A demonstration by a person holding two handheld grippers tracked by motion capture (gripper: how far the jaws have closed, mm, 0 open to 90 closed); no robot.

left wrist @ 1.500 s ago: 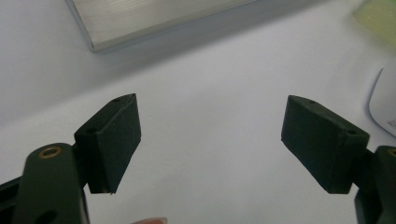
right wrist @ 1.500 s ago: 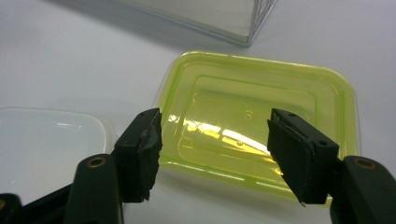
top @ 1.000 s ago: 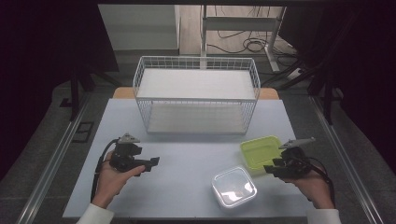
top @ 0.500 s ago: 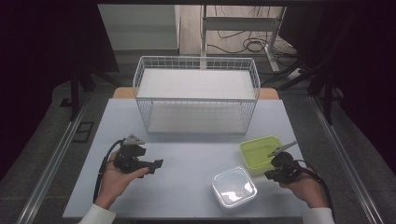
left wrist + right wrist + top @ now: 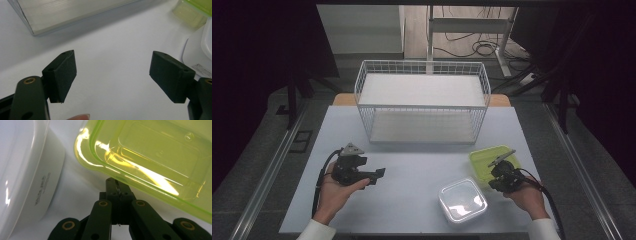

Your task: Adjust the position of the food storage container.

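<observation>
The green lid [image 5: 493, 163] lies flat on the bench [image 5: 412, 200] at its right side, just beyond the white container [image 5: 462, 199]. Its near rim is pinched by the closed right tool [image 5: 117, 188], approached from below the edge. The left tool [image 5: 378, 176] is held apart, well away.

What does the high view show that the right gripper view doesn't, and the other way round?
High view: the wire basket and the left tool. Right gripper view: the small print on the side of the white box, and the jaws of the right tool shut at the edge of the green lid. Shared: the green lid, the white box and the right tool.
</observation>
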